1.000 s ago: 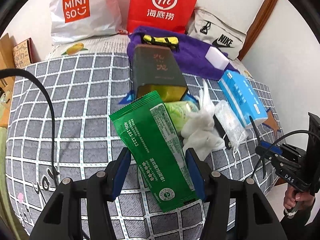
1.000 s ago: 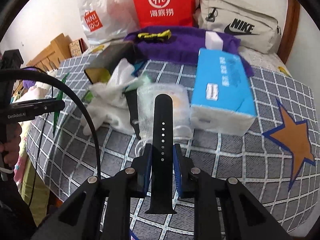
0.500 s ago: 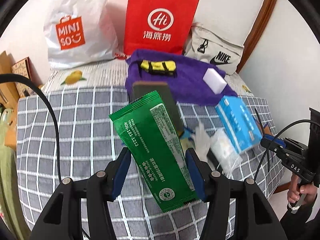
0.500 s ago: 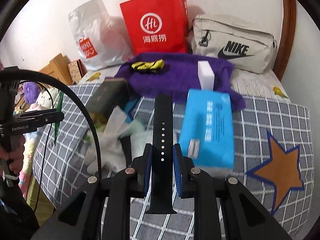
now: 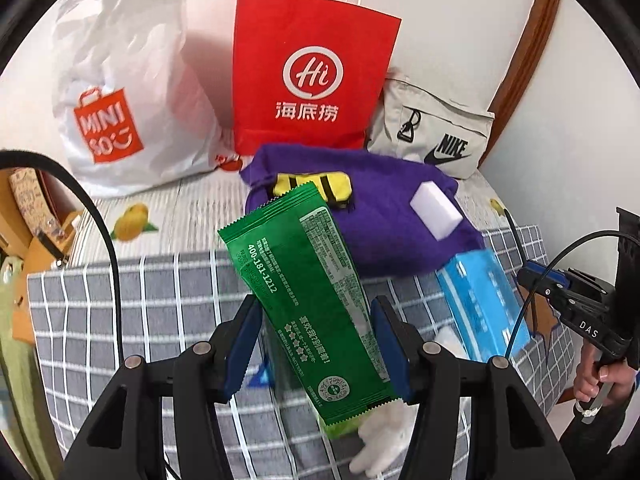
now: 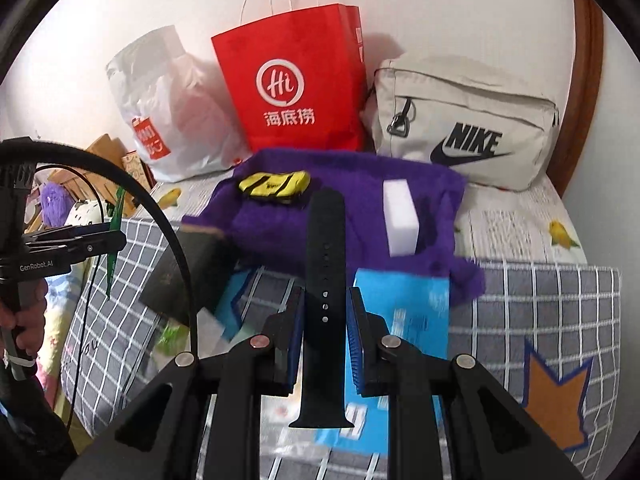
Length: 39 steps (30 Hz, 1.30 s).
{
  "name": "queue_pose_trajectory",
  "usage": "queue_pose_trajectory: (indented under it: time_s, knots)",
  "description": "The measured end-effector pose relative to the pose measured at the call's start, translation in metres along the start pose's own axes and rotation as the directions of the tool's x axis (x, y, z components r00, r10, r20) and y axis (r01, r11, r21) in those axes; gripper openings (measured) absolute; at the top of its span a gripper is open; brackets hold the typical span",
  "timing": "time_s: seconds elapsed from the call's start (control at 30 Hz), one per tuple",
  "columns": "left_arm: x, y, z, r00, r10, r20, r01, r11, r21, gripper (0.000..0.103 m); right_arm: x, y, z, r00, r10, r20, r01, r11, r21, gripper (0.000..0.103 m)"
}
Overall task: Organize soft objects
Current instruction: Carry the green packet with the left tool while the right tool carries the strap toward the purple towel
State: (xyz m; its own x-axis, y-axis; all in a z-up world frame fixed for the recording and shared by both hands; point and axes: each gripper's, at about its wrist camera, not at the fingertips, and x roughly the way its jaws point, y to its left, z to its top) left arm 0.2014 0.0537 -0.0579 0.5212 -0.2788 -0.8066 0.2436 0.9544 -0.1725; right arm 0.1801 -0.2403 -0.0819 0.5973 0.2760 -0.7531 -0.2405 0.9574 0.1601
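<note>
My left gripper (image 5: pixel 316 340) is shut on a green foil packet (image 5: pixel 304 292) and holds it above the checked bed. My right gripper (image 6: pixel 324 320) is shut on a black watch strap (image 6: pixel 325 280), held upright above the blue tissue pack (image 6: pixel 404 304). Ahead lies a purple towel (image 5: pixel 384 216) (image 6: pixel 348 208) with a yellow-black pouch (image 5: pixel 312 186) (image 6: pixel 276 185) and a white sponge block (image 5: pixel 436 214) (image 6: pixel 400 216) on it. A white cloth (image 5: pixel 384 436) lies below the packet.
A red paper bag (image 5: pixel 312 76), a white Miniso bag (image 5: pixel 112 96) and a beige Nike bag (image 5: pixel 436 136) stand against the wall. A dark box (image 6: pixel 184 276) lies left of the tissue pack. The checked bedspread (image 5: pixel 140 312) spreads around. Cardboard (image 5: pixel 36 224) sits at the left.
Both grippers have risen and moved forward towards the purple towel with their loads. The dark box and white cloth have dropped low in the views.
</note>
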Motion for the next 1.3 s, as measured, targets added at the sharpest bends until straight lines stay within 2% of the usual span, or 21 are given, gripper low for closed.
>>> queue_pose_trajectory:
  time_s: [0.33, 0.63, 1.0, 1.3]
  knots:
    - [0.032, -0.004, 0.048, 1.0, 0.015, 0.009, -0.015, 0.999, 0.038, 0.055, 0.032, -0.013, 0.045, 1.0, -0.017, 0.006, 0.017, 1.0, 0.015, 0.021]
    - [0.059, 0.005, 0.078, 1.0, 0.017, 0.005, -0.017, 0.999, 0.046, 0.055, 0.067, -0.015, 0.077, 1.0, -0.021, -0.011, 0.022, 1.0, 0.007, 0.021]
    - [0.093, 0.014, 0.102, 1.0, 0.002, -0.022, -0.001, 0.998, 0.064, 0.055, 0.122, -0.023, 0.105, 0.993, -0.056, -0.101, 0.057, 0.998, 0.006, 0.021]
    - [0.123, 0.017, 0.108, 0.997, -0.025, -0.07, 0.03, 0.996, 0.08, 0.055, 0.168, -0.026, 0.1, 0.975, -0.058, -0.216, 0.059, 0.998, -0.003, 0.021]
